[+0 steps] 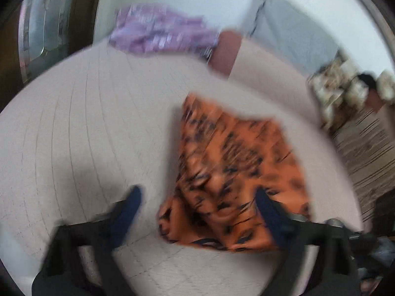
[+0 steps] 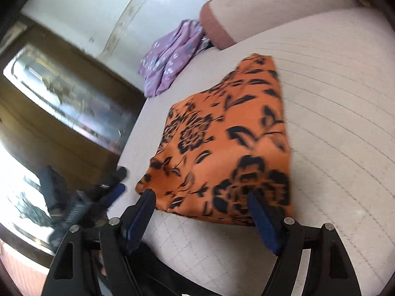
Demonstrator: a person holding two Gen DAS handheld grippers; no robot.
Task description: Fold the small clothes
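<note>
Blue-padded right tool (image 2: 201, 201) gapes over folded orange black-flowered garment (image 2: 222, 143).

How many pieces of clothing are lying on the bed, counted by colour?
Orange with black flower print: 1, the orange garment, lying partly folded in the middle of the bed.
Purple with pale flower print: 1, the purple garment, bunched at the far edge beside the pillow.
Total: 2
</note>
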